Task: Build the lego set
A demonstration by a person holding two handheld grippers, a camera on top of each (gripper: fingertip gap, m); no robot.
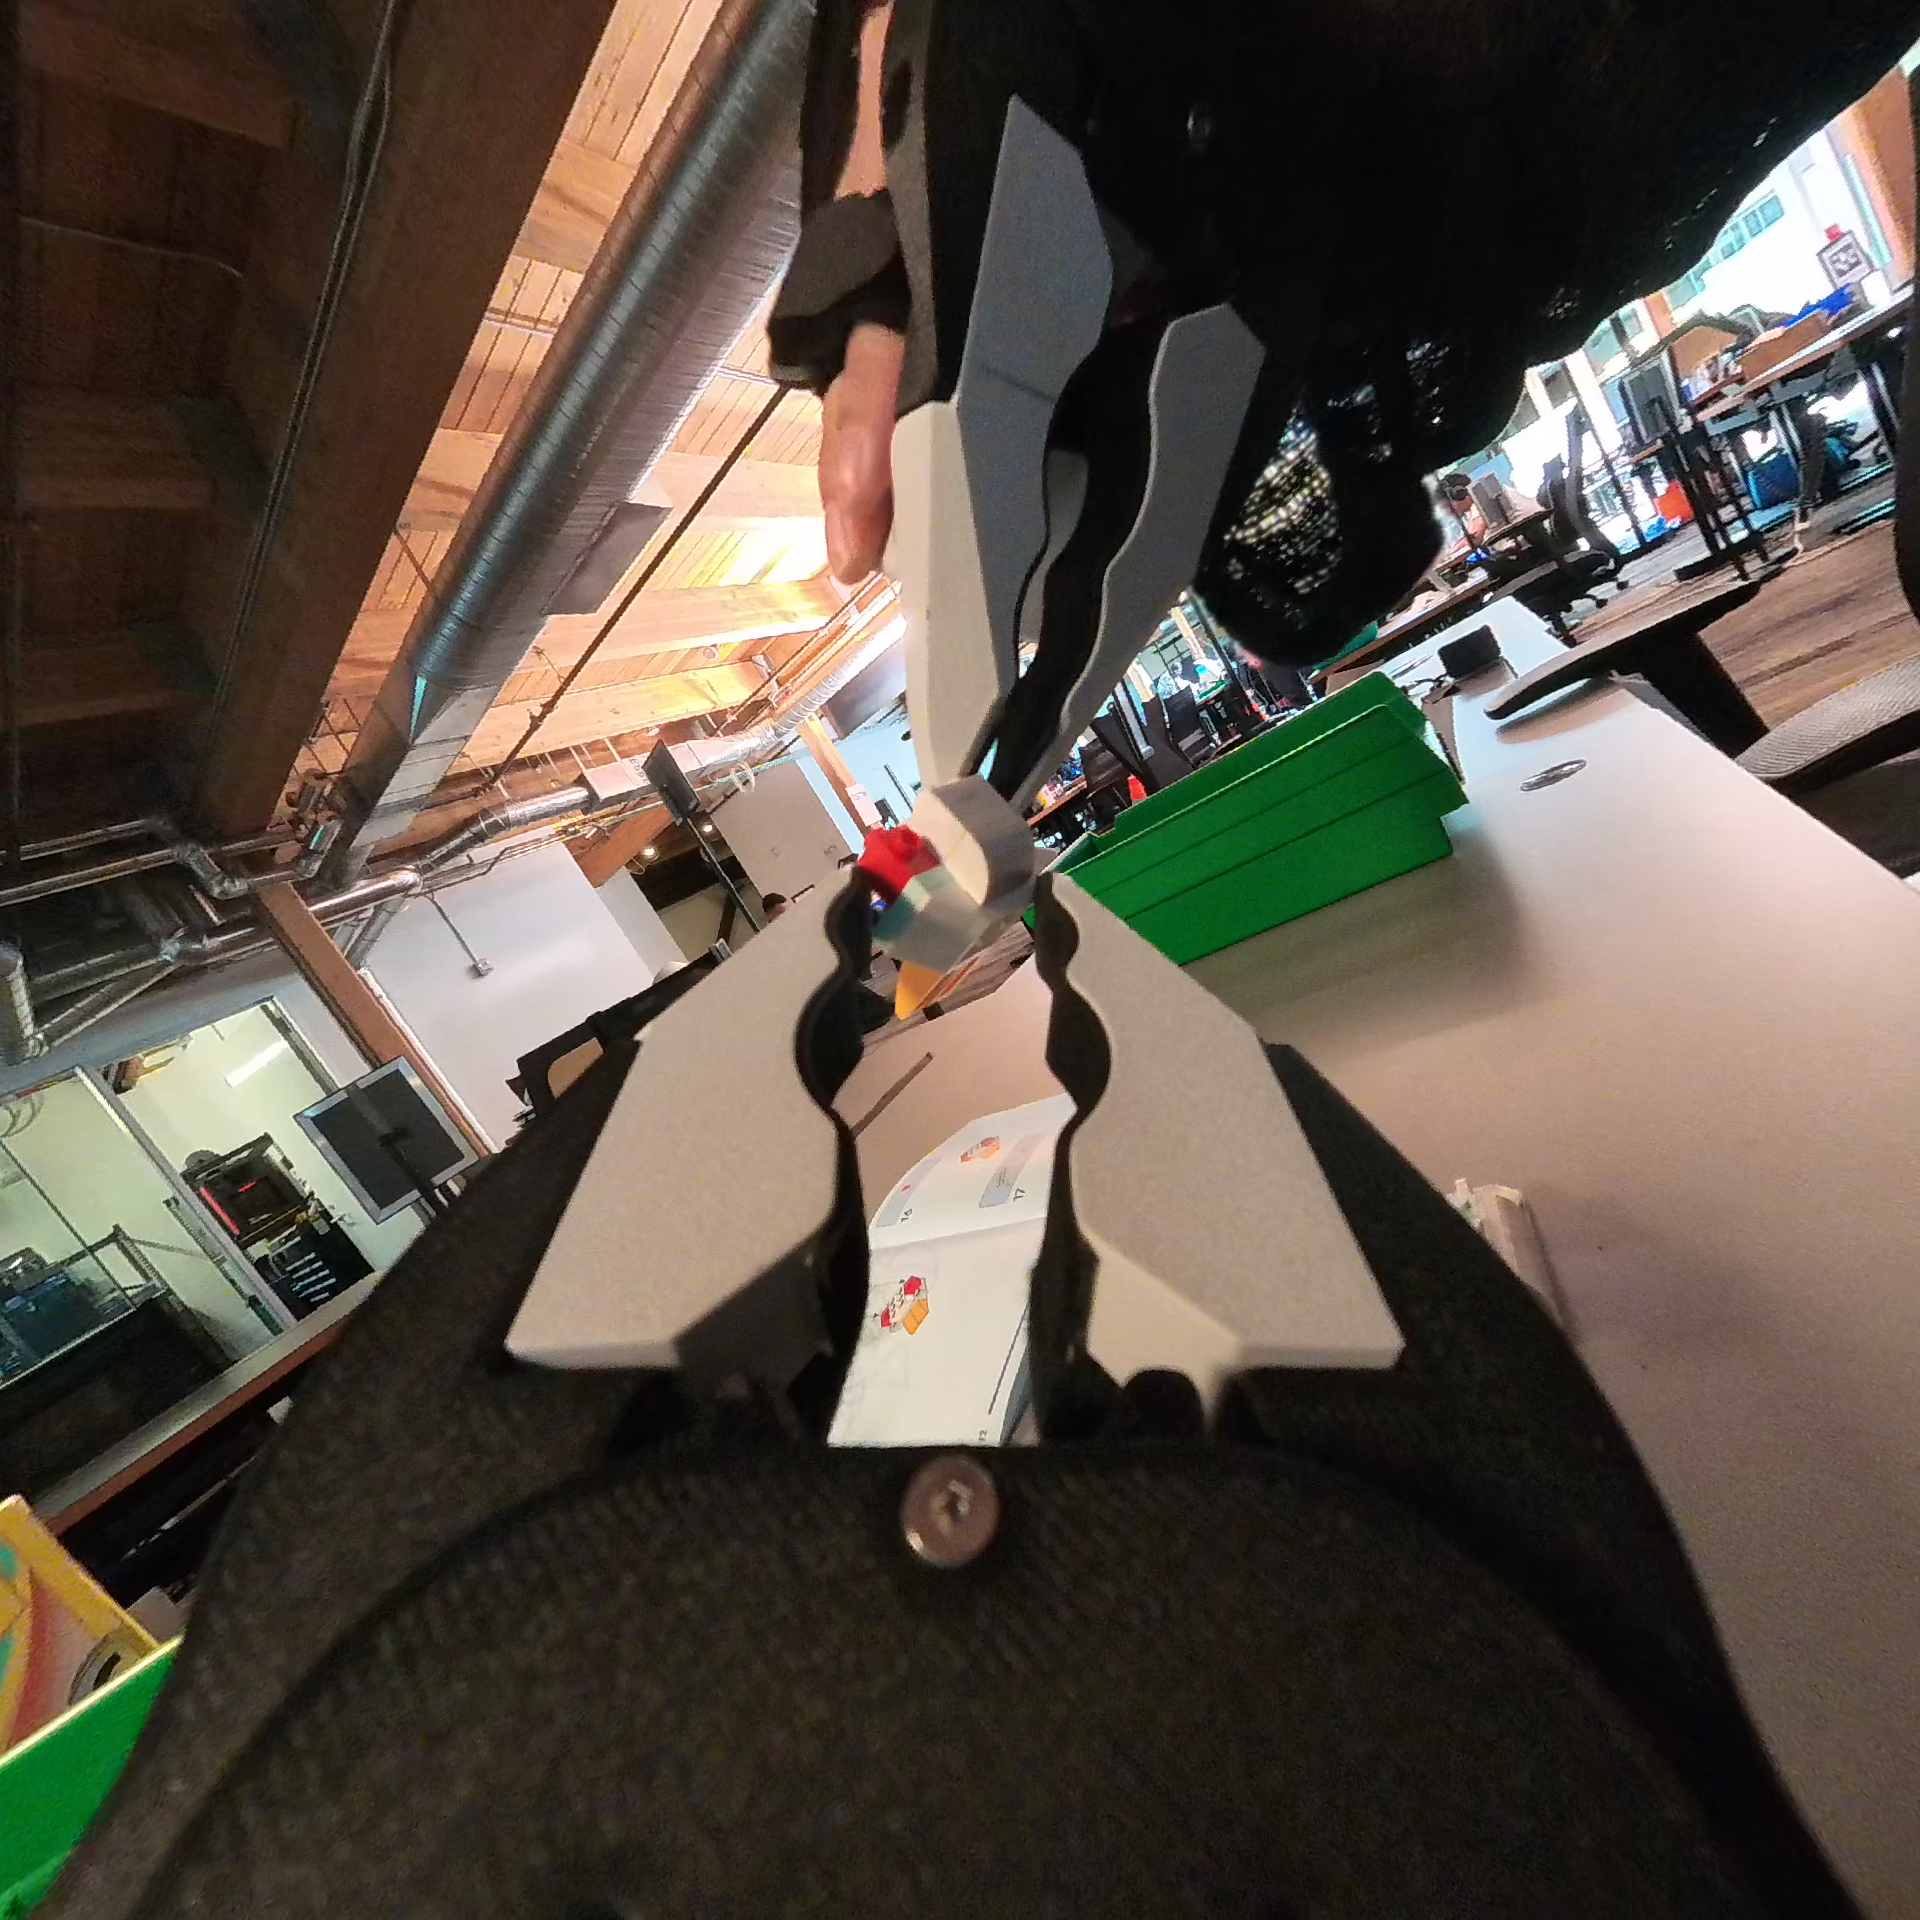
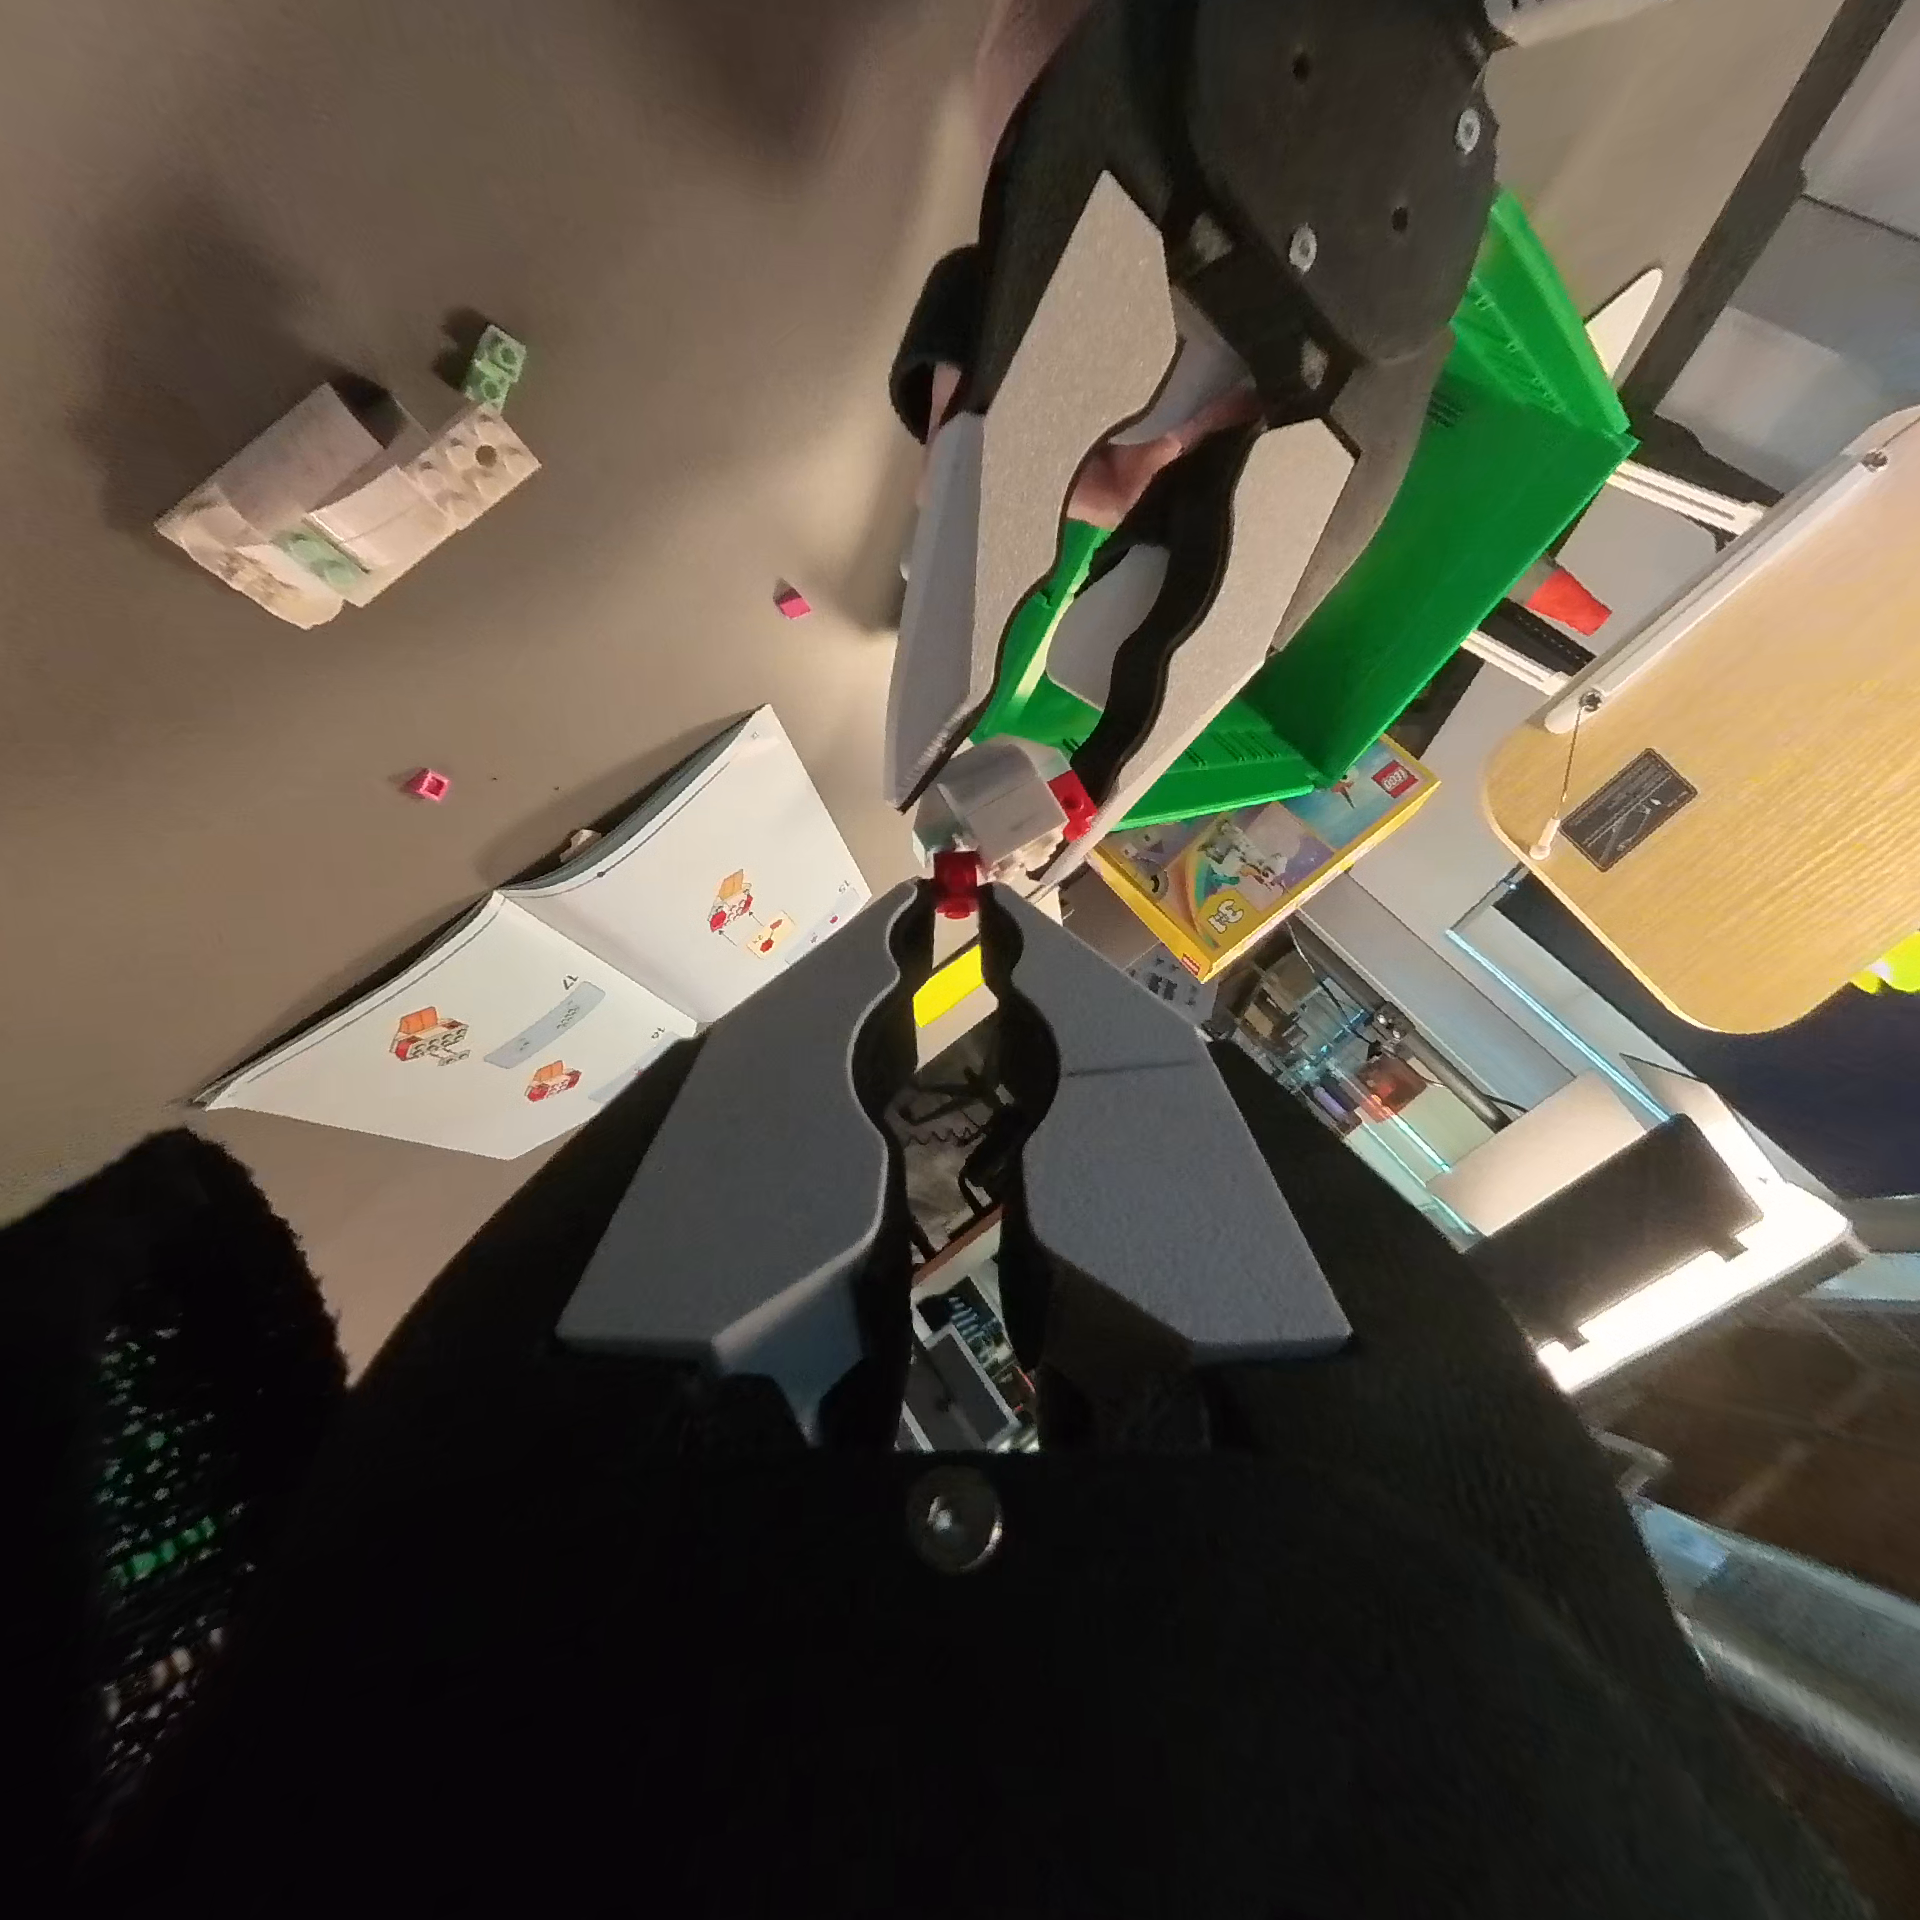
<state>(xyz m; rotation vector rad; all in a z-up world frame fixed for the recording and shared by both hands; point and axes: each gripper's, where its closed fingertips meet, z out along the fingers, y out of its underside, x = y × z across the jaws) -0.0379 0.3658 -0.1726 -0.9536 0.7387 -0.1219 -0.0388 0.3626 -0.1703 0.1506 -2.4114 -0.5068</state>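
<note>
My left gripper is shut on a small lego assembly of white, grey, light blue and red parts with an orange piece at its lower end, held above the table. It also shows in the right wrist view, where the assembly sits between its fingertips. My right gripper is shut on a tiny red piece and holds it against the assembly's near side. In the left wrist view the right gripper comes down from above onto the assembly.
An open instruction booklet lies on the grey table. A white and pale green partial build and two small pink pieces lie farther off. Stacked green trays and the yellow set box stand behind. Both grippers' tips are close together, under 4 cm apart.
</note>
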